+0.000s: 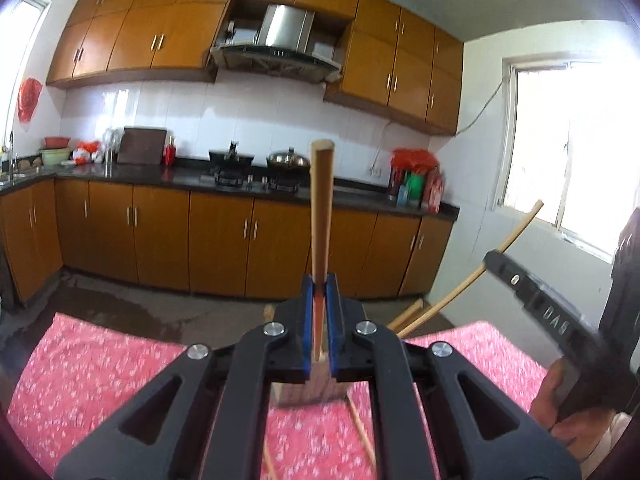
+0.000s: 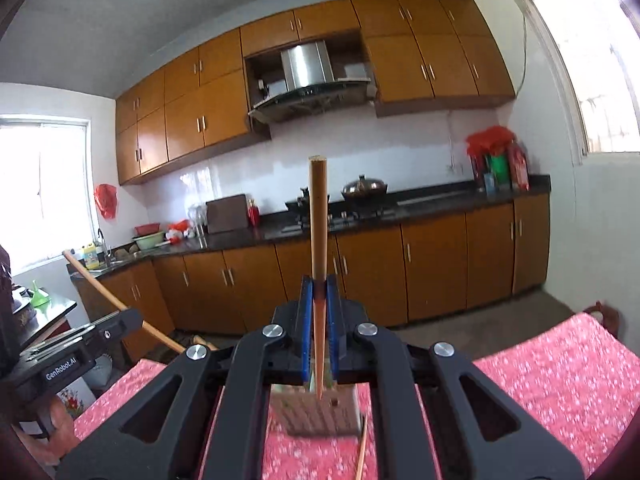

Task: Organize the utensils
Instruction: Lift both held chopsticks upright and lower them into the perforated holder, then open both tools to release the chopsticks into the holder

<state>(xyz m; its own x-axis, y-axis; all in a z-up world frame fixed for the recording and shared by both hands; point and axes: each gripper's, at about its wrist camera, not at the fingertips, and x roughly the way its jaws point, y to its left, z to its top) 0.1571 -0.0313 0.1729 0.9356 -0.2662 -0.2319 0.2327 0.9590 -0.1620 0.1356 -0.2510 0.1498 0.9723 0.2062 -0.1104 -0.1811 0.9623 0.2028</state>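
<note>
While "GenRobot.AI" reads on my left gripper (image 2: pixel 120 322) beside me, both it and my right gripper (image 2: pixel 319 296) each pinch one wooden chopstick (image 2: pixel 318 216) upright, thick end skyward, tip aimed into the wooden holder (image 2: pixel 316 412) on the pink floral tablecloth (image 2: pixel 560 380), loose chopsticks (image 1: pixel 362 432) lying alongside.

We see the surface (image 1: pixel 100 352) under a pink floral cloth (image 2: pixel 560 380). A wooden block (image 2: pixel 316 412) stands on the cloth, mid-surface. Loose chopsticks (image 1: pixel 362 430) lie flat on the cloth beside the block, one just right of it in the right wrist view. Block details blurred.
</note>
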